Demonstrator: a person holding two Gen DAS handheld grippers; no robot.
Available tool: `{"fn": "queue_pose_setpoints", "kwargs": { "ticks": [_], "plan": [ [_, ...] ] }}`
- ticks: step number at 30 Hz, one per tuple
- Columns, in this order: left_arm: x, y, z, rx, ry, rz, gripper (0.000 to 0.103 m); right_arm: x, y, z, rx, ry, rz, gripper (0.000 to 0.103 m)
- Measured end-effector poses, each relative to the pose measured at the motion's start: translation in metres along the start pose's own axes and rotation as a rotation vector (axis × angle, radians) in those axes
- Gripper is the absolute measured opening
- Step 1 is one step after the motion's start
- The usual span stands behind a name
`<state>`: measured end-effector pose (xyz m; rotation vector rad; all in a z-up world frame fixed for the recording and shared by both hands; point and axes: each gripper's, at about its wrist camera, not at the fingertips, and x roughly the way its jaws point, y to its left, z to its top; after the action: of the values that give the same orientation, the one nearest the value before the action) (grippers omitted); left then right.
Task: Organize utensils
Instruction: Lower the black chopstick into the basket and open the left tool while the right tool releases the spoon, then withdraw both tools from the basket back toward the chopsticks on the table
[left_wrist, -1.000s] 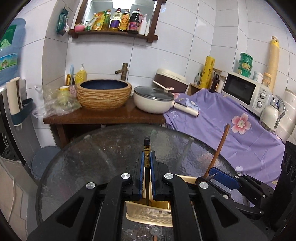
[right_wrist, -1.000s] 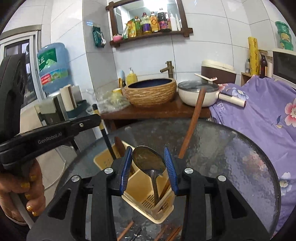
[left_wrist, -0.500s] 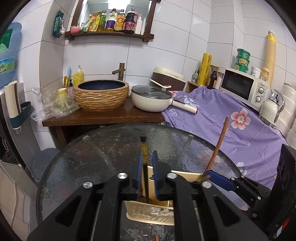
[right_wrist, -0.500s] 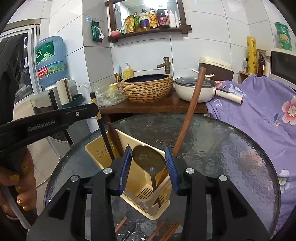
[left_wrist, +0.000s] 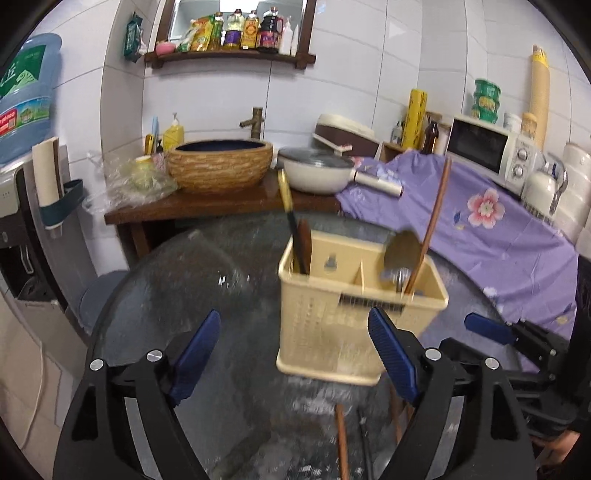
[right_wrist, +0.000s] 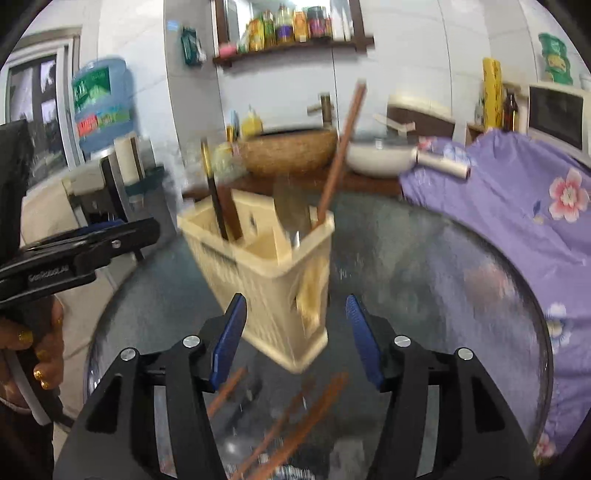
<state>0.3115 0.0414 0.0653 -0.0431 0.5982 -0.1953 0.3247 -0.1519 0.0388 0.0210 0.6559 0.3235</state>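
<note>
Caddy (left_wrist: 354, 314): on the glass table (left_wrist: 207, 280), upright, just beyond my grippers.
Done: black stick (left_wrist: 291, 225) in left compartment; ladle (left_wrist: 400, 251) and brown stick (left_wrist: 432, 221) in right.
Left: loose sticks (right_wrist: 295, 417) lie near me.
My left gripper (left_wrist: 295, 358): wide, empty.
My right gripper (right_wrist: 295, 339): wide, empty.

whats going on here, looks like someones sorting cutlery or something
A person holds a two-finger gripper in each hand and is sorting utensils into a cream plastic caddy on a round glass table. Both the left gripper and the right gripper are open and hold nothing. The caddy holds a black-handled utensil in its left compartment, a metal spoon and a long wooden stick in its right. Several wooden chopsticks lie loose on the glass.
</note>
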Motion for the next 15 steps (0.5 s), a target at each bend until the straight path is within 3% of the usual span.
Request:
{"fn": "queue_pose_setpoints", "kwargs": {
  "ticks": [6, 15],
  "plan": [
    [0.013, -0.002, -0.053, 0.045, 0.118, 0.022, 0.080, 0.012, -0.007, -0.041, 0.010, 0.116, -0.091, 0.057],
    [0.031, -0.014, -0.092, 0.097, 0.220, 0.002, 0.073, 0.035, -0.013, -0.077, 0.040, 0.262, -0.110, 0.057]
  ]
}}
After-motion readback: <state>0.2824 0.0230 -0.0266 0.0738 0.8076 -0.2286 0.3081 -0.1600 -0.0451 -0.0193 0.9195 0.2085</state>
